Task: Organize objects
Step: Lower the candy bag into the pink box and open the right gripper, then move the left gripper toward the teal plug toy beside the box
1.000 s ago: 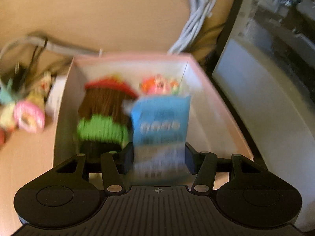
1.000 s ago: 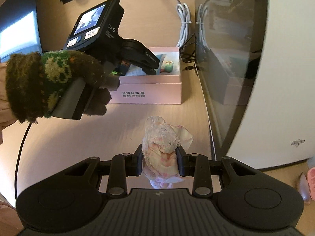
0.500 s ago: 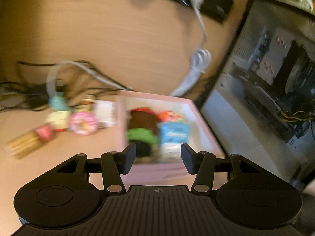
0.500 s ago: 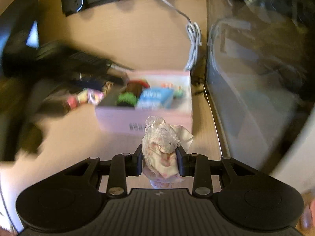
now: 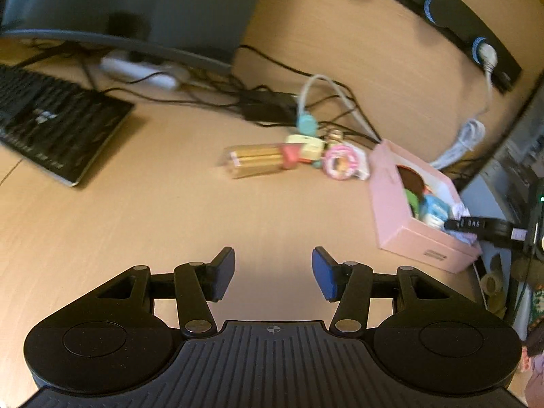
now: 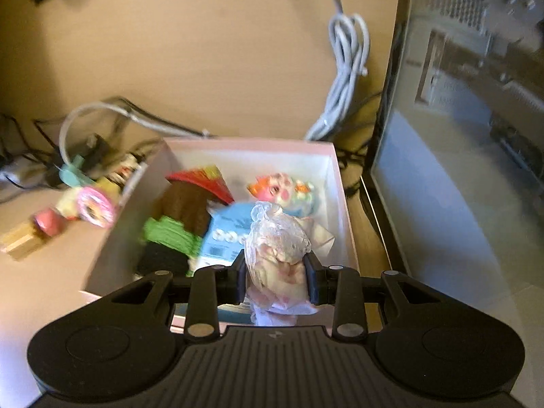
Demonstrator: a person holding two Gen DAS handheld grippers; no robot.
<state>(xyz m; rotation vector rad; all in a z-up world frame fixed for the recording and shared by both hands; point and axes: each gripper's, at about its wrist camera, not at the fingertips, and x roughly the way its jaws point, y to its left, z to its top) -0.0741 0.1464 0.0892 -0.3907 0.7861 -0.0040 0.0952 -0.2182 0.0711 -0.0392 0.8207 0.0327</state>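
A pink box (image 6: 244, 144) stands on the desk; in the left wrist view (image 5: 397, 234) it is at the right. In it lie a brown, green and red knitted item (image 6: 180, 217), a blue packet (image 6: 226, 234) and a small colourful toy (image 6: 285, 190). My right gripper (image 6: 276, 277) is shut on a crumpled plastic-wrapped bundle (image 6: 277, 241) and holds it over the box's near right part. My left gripper (image 5: 273, 273) is open and empty above bare desk, left of the box. Loose items lie left of the box: a pink donut (image 5: 340, 163), a wooden block (image 5: 255, 159), small toys (image 5: 306, 142).
A keyboard (image 5: 51, 119) and a monitor base (image 5: 112, 37) are at the far left. Cables (image 5: 272, 98) tangle behind the loose items, with a coiled white cable (image 6: 346, 68) behind the box. A computer case (image 6: 459, 136) stands right of the box.
My left gripper let go of the blue packet in the box and drew back left over the desk. My right gripper carried the bundle forward to above the box.
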